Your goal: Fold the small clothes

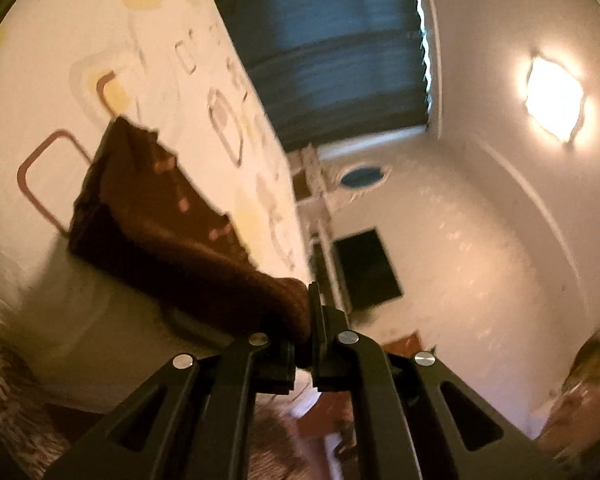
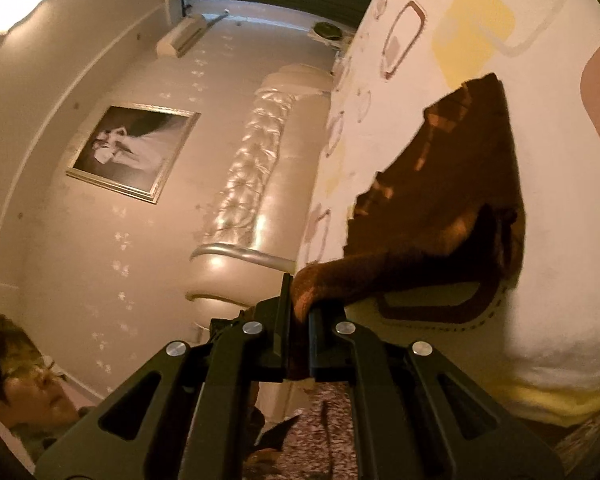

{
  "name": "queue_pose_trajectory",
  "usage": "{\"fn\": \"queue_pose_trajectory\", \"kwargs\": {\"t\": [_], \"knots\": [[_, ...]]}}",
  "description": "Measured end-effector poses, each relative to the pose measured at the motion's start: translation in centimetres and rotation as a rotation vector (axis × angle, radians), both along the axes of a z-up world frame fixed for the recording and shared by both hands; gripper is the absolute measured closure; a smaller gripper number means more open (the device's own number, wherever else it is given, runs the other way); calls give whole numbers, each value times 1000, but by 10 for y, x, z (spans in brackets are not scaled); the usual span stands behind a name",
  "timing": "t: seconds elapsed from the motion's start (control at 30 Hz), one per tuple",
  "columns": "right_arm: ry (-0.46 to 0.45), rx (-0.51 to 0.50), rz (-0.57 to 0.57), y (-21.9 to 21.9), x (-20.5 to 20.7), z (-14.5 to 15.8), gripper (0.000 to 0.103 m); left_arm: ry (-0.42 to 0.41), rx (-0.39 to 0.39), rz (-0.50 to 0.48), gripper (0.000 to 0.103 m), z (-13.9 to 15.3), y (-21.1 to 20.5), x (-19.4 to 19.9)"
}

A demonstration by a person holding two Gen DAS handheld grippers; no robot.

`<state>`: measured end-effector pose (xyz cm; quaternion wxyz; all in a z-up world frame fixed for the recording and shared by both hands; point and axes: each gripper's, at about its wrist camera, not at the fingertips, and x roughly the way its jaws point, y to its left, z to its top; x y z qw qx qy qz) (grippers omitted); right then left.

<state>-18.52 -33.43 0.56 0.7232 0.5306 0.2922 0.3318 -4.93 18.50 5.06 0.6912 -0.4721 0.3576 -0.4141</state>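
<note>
Left wrist view: the left gripper (image 1: 310, 320) is squeezed shut on one corner of the brown cloth (image 1: 156, 216). The cloth stretches away toward 10 o'clock, over the bed sheet (image 1: 60, 80) with its square shapes. The pinch holds only a small bunch of cloth, so I think it could slip out if this hand pulls too hard or too fast. The gripper points about level across the room, and the whole view is tipped sideways.

Right wrist view: the right gripper (image 2: 300, 312) is also squeezed shut, on another corner of the brown cloth (image 2: 440, 208). Here the cloth runs off toward 1 o'clock over the sheet (image 2: 480, 32). If the two hands do not go together, the cloth may twist or sag, and the fold would come out crooked. This gripper points about level too, toward the shiny headboard (image 2: 260, 160).
</note>
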Motion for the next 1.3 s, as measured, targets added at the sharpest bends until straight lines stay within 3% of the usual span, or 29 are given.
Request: {"fn": "queue_pose_trajectory", "kwargs": {"t": [0.07, 0.23, 0.4, 0.57, 0.8, 0.93, 1.03, 1.07, 1.13, 1.2, 1.27, 1.3], "knots": [[-17, 24, -2, -1, 2, 3, 97, 0, -33, 34, 98, 11, 3, 9], [-30, 32, -15, -6, 32, 4, 97, -41, 1, 49, 98, 20, -12, 57], [-2, 38, -21, -10, 85, -11, 97, 17, 86, 101, 98, -14, -30, 139], [83, 48, -62, -21, 144, -45, 97, 178, 144, 165, 98, -81, -38, 212], [232, 60, -148, -35, 191, -98, 97, 251, 250, 150, 98, -130, -60, 258], [245, 59, -178, -41, 201, -107, 97, 267, 264, 144, 98, -141, -64, 269], [295, 72, -241, -49, 208, -119, 89, 310, 264, 142, 96, -152, -65, 276], [303, 90, -253, -52, 211, -123, 80, 321, 260, 143, 95, -154, -64, 276], [296, 84, -308, -59, 210, -124, 69, 352, 238, 139, 89, -157, -62, 279], [254, 119, -350, -65, 205, -122, 54, 369, 194, 126, 75, -156, -61, 281], [249, 116, -374, -67, 196, -118, 52, 340, 197, 131, 54, -145, -59, 278], [248, 101, -373, -67, 192, -115, 52, 319, 202, 135, 50, -138, -57, 274]]}}
